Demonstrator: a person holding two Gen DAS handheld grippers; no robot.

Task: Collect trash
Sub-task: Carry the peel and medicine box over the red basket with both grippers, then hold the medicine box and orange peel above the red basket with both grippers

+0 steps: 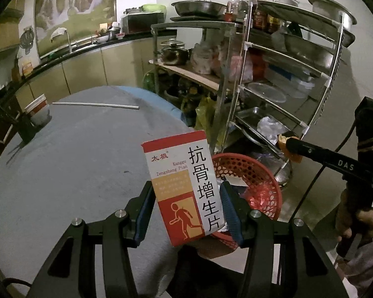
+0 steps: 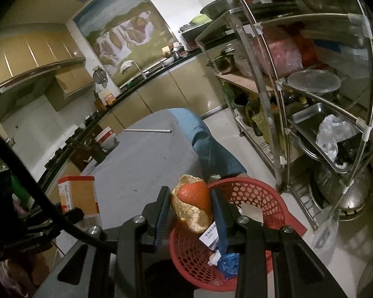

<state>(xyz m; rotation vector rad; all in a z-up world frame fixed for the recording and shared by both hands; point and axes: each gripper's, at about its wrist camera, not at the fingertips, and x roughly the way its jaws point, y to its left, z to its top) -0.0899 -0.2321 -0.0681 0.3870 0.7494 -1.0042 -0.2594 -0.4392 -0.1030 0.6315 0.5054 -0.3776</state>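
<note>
Left gripper (image 1: 187,206): fingers closed on a medicine box (image 1: 182,186), red and white card with printed Chinese text, held upright with a slight tilt, clamped across its lower half on the two narrow sides. It hangs over the near right edge of the counter (image 1: 74,161), partly in front of the red basket (image 1: 258,173).

Right gripper (image 2: 190,211): fingers closed on an orange peel (image 2: 194,206), a cupped piece with pale pith showing, held above the basket rim (image 2: 248,183). The basket sits just off the counter's near right edge and already holds paper scraps and a blue wrapper (image 2: 227,264).

Handling judgement: the box looks light and probably empty, so its thin card walls will cave under a hard squeeze; the narrow-side hold near a folded edge is the stiffest place. The peel is soft, springy and possibly slick on the skin side; pinching across the curled wall suits it. Neither is fragile, and both should drop freely on release.

Elsewhere: white rod (image 1: 94,104) and paper cup (image 1: 38,109) at the far edge.
</note>
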